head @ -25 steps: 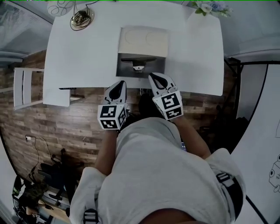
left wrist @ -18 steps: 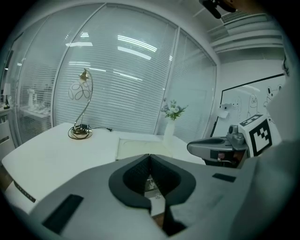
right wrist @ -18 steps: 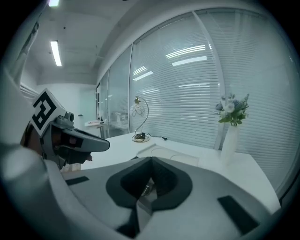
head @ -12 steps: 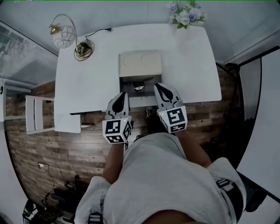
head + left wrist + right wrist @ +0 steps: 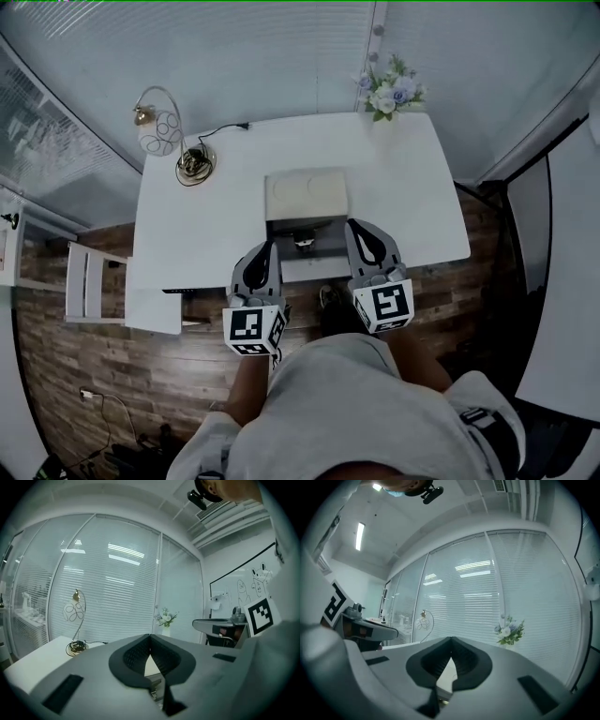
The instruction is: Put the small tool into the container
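On the white table (image 5: pixel 206 225) stands the container, with a cream top (image 5: pixel 306 195) and a grey open part (image 5: pixel 323 246) at its near side. A small tool (image 5: pixel 303 240) lies in that grey part. My left gripper (image 5: pixel 268 247) hovers at the table's near edge, left of the tool, shut and empty. My right gripper (image 5: pixel 359 226) hovers right of the tool, also shut with nothing between its pads. In the left gripper view the closed tips (image 5: pixel 150 636) point level over the table. The right gripper view shows its tips (image 5: pixel 451 640) closed the same way.
A curved lamp (image 5: pixel 157 129) and a coiled cable (image 5: pixel 195 164) sit at the table's far left. A vase of flowers (image 5: pixel 389 92) stands at the far right corner. A white chair (image 5: pixel 90 283) is left of the table on the wood floor. Window blinds run behind the table.
Both grippers have risen and tipped up toward level, staying shut. The head view has swung up, so the table now sits lower in the picture and the window wall shows.
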Demonstrator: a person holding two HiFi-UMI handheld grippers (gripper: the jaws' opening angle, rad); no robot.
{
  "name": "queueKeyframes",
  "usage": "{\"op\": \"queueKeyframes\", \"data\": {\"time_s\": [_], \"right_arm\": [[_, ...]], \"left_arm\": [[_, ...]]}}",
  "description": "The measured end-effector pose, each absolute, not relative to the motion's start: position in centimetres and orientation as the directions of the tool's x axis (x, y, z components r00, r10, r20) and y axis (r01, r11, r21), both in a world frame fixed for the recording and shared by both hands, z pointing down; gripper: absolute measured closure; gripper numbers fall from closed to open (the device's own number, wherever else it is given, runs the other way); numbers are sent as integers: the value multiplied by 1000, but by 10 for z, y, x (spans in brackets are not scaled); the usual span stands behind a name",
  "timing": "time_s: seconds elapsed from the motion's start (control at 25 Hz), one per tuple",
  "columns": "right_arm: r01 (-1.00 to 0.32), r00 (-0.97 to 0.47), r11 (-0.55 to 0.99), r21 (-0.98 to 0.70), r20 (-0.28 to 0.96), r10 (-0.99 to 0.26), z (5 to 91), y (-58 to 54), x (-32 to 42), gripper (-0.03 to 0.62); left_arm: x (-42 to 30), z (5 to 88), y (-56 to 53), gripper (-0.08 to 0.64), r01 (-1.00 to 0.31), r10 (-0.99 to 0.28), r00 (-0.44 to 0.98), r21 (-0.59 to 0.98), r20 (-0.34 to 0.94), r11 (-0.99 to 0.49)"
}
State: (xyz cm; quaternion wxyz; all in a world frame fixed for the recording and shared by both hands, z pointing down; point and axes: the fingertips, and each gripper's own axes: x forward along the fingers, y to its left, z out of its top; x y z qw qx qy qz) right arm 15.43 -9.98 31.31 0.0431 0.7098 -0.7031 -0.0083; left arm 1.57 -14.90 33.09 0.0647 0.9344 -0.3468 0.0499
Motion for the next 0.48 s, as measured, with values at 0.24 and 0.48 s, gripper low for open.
{"op": "queueKeyframes", "data": {"time_s": [0.24,0.48], "right_arm": [[-992,50,-48,119,15,-999,290,-88,151,568],[-994,31,-30,110,11,-999,284,-87,146,568]], "left_arm": [[12,310,-145,537,-649,-642,761,74,93,-758],[15,301,-143,537,-637,-633,771,67,72,-768]]}}
